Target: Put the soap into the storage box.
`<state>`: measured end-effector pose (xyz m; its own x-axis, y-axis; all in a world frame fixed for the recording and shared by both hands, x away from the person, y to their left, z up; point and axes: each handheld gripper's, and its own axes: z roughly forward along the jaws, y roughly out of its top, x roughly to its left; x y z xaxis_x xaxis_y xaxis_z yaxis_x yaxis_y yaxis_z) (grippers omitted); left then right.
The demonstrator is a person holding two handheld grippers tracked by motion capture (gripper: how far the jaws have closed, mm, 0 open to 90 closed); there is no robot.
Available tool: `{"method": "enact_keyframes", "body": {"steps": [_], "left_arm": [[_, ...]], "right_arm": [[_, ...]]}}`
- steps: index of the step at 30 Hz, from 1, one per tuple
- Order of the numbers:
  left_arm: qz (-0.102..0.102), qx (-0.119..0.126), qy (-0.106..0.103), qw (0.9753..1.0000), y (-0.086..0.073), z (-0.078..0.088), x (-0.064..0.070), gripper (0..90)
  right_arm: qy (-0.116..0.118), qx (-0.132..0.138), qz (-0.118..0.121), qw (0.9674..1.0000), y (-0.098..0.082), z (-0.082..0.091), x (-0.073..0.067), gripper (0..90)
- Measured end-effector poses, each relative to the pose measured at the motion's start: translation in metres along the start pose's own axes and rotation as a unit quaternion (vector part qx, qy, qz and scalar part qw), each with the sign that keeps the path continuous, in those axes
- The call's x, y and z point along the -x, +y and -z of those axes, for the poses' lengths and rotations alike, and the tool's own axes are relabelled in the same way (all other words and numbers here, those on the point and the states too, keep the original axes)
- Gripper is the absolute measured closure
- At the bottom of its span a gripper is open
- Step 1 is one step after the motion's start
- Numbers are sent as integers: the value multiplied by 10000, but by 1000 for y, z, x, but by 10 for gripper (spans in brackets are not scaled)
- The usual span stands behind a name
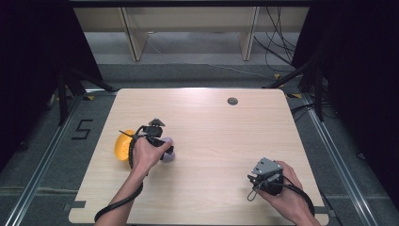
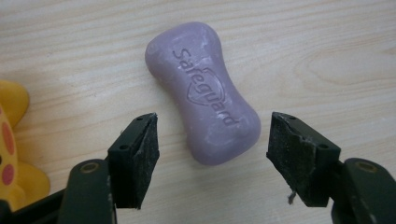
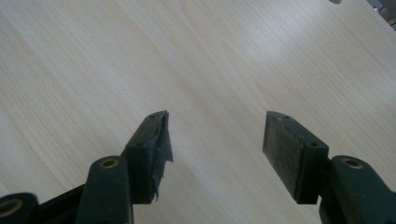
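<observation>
We note a purple soap bar [image 2: 203, 92], embossed "Safeguard", lying flat on the worktop [image 2: 303, 56] beside a yellow dish [image 1: 123, 145]. Left tool [image 2: 212, 158] apart, straddling the bar without contact; right tool [image 3: 215, 154] apart, holding nothing.

Counting what's sitting on the table [image 1: 211, 188] right now: one purple soap bar [image 2: 203, 92], lying flat, embossed side facing up. One yellow toy [image 2: 11, 144] with orange spots, sitting just beside the soap. One small grey round cap [image 1: 232, 100] sitting in the tabletop near the far edge. Two hand-held grippers working here: left gripper [image 2: 212, 154] and right gripper [image 3: 215, 154], two jaws each.
</observation>
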<state>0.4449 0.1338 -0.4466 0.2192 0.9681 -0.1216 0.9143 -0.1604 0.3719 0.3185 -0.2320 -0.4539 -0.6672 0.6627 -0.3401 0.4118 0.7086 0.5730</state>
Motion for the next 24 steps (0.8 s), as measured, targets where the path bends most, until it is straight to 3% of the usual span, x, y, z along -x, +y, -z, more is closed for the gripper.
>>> {"method": "enact_keyframes", "body": {"steps": [8,13,14,16,17,24], "left_arm": [[116,-126,126,9998,13,-11,11,305],[76,-263,171,9995,17,-20,8,303],[195,-316,152,9992,19,-23,8,304],[177,-358,161,9991,20,-24,7,303],[264,-383,162,9988,22,-27,7,304],[213,-441,181,9986,25,-29,5,303]], "right_arm": [[2,-18,4,10000,0,0,0,414],[-24,-14,3,10000,0,0,-1,414],[-33,8,40,10000,0,0,0,414],[-30,5,44,10000,0,0,0,414],[-28,8,56,10000,0,0,0,414],[-12,-16,64,10000,0,0,1,412]]}}
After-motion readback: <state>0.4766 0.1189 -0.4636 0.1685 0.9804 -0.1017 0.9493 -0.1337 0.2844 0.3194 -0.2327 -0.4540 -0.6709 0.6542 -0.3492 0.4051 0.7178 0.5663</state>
